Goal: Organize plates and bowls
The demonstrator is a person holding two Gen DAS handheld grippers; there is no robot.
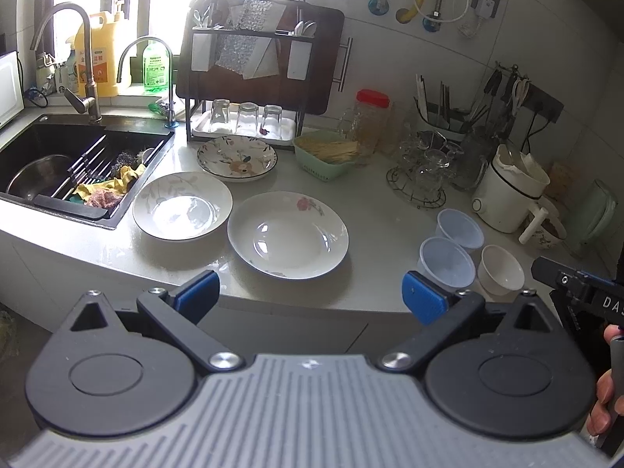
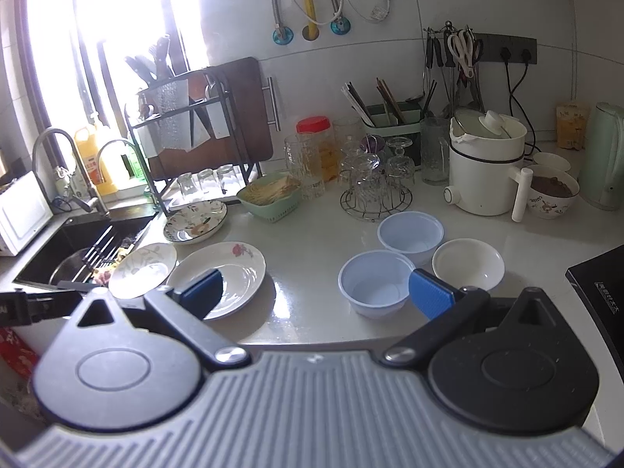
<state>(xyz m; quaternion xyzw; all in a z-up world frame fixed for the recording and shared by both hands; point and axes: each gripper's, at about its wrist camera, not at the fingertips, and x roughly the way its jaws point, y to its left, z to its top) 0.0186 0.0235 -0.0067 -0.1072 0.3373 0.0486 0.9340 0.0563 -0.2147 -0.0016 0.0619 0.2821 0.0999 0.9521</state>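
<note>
Left wrist view, rose plate (image 1: pixel 288 234) beyond spread left gripper (image 1: pixel 310 298), untouched

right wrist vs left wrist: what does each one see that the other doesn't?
Only the right wrist view: the black cooktop corner at the counter's right end, the whole pale green kettle, and the floral bowl with dark contents.

Only the left wrist view: the person's hand on the other gripper's handle, and most of the sink with the steel pot inside.

Both: three plates beside the sink, including the pink-flower plate, two blue plastic bowls, the white bowl, dish rack and glasses. Each gripper's fingers are apart, holding nothing.
</note>
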